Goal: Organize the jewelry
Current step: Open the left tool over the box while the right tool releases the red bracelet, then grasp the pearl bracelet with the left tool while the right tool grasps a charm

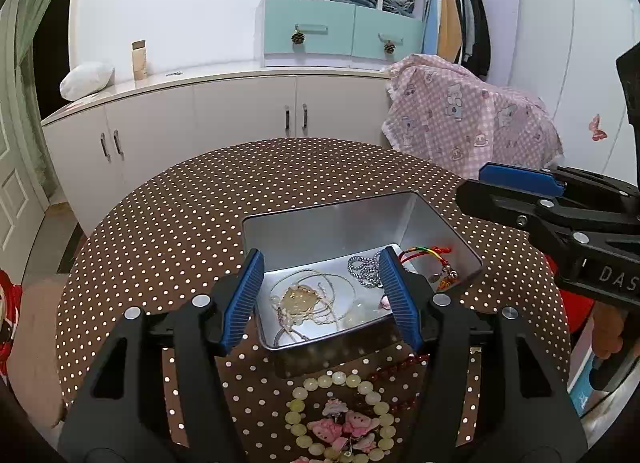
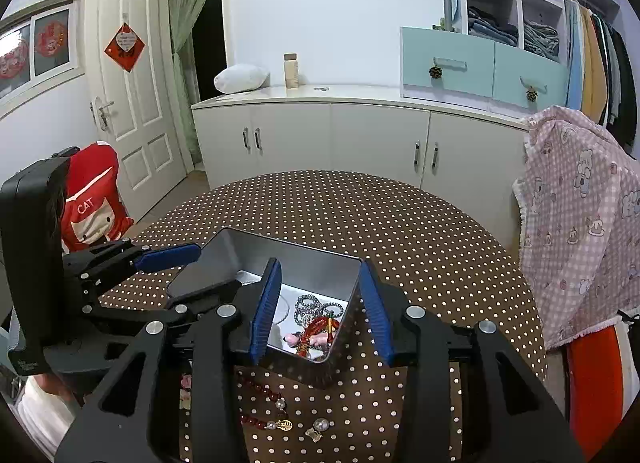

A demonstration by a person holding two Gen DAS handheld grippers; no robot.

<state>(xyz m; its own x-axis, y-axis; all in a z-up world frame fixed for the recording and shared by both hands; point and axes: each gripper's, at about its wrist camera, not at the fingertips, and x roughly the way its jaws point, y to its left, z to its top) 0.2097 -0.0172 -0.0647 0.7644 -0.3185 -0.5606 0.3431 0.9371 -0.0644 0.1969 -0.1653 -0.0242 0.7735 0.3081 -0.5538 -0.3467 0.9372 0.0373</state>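
An open metal tin (image 1: 328, 223) (image 2: 304, 259) sits on the polka-dot table. It holds a pearl necklace with a pale pendant (image 1: 298, 299), a silver bead bracelet (image 1: 362, 269) (image 2: 308, 305) and a red cord bracelet (image 1: 424, 253) (image 2: 318, 329). In front of the tin lie a pale green bead bracelet (image 1: 340, 379) with pink charms (image 1: 340, 425), a dark red bead strand (image 1: 400, 367) (image 2: 260, 387) and pearl earrings (image 2: 320, 425). My left gripper (image 1: 322, 263) is open and empty over the tin's near side. My right gripper (image 2: 320, 267) is open and empty over the tin's near corner.
The brown polka-dot table (image 1: 180, 203) is round, with its edge close on both sides. A pink checked cloth (image 1: 460, 115) drapes a chair at the right. White cabinets (image 1: 240, 111) stand behind. A red cushion (image 2: 94, 199) is at the left.
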